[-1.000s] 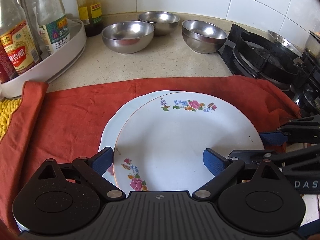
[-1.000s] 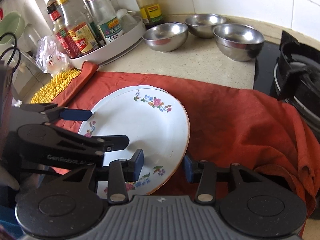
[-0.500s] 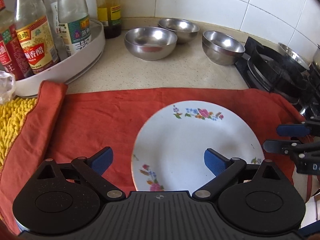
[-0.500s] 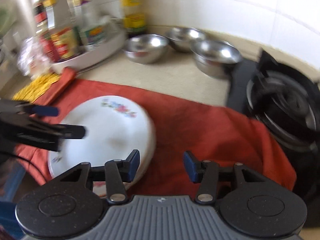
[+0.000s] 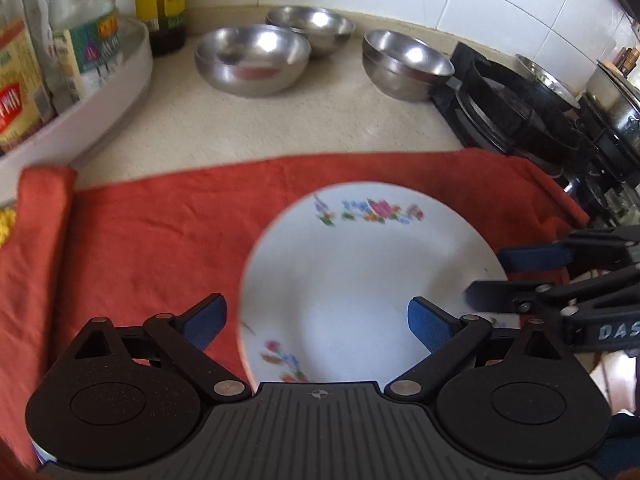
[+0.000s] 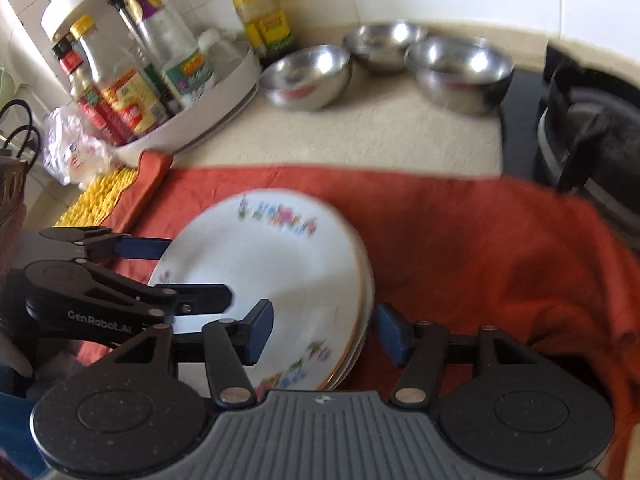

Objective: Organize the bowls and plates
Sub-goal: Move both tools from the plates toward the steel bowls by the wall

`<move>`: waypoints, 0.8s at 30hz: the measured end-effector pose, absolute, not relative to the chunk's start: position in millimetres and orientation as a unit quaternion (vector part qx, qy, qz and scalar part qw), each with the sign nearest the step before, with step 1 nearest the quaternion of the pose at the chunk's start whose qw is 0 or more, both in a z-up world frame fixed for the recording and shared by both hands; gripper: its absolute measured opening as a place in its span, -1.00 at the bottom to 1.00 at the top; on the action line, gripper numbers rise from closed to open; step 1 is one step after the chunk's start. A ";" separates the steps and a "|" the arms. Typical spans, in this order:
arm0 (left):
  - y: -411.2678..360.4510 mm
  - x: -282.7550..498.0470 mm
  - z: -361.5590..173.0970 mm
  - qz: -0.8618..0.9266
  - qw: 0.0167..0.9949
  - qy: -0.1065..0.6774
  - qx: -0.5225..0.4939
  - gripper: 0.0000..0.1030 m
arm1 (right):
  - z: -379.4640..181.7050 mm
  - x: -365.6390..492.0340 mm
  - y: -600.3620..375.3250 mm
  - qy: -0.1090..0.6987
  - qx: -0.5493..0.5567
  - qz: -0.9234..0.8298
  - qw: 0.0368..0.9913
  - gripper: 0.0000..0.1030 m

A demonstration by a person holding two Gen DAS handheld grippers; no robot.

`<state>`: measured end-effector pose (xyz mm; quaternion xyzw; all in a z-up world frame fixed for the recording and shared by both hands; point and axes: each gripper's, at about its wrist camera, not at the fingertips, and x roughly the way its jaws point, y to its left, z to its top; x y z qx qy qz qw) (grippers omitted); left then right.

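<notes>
My L gripper [image 5: 316, 322] & R gripper [image 6: 322, 330] both spread wide, empty, low over plates [image 6: 280, 272], straddling rim.

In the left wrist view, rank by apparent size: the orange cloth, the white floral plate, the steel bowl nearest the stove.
1. Orange cloth
2. White floral plate
3. Steel bowl nearest the stove, though it sits farther from the camera.

Both my grippers hover low, jaws parted.

My left gripper [image 5: 316, 320] holds its blue pads [image 5: 430, 324] spread wide apart, gripping nothing. My right gripper [image 6: 322, 332] sits just to its right, fingers [image 6: 390, 334] also apart, angled in toward the left, the two tools close together.
</notes>
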<state>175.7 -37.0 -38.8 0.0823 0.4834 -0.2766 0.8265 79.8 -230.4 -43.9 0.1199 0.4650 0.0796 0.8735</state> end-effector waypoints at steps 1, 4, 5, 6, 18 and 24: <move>-35.1 179.1 -35.0 -0.274 0.831 0.477 0.083 0.94 | -39.2 81.2 -232.1 0.459 0.118 0.075 0.877 0.08; -27.4 192.2 -19.4 -0.273 0.845 0.453 0.082 0.95 | -23.2 92.3 -238.6 0.437 0.108 0.053 0.891 0.08; -26.4 198.5 -14.0 -0.269 0.852 0.442 0.084 0.96 | -17.9 99.0 -240.5 0.430 0.105 0.047 0.895 0.08; -26.5 206.5 -9.1 -0.261 0.859 0.432 0.086 0.97 | -13.1 107.0 -242.1 0.424 0.106 0.043 0.899 0.08; -55.1 310.3 -9.7 -0.175 0.882 0.430 0.087 1.00 | -13.6 243.3 -238.7 0.442 0.150 -0.021 0.884 0.08; -56.3 328.0 -10.0 -0.165 0.884 0.434 0.054 1.00 | -26.0 291.7 -240.2 0.454 0.166 -0.021 0.875 0.09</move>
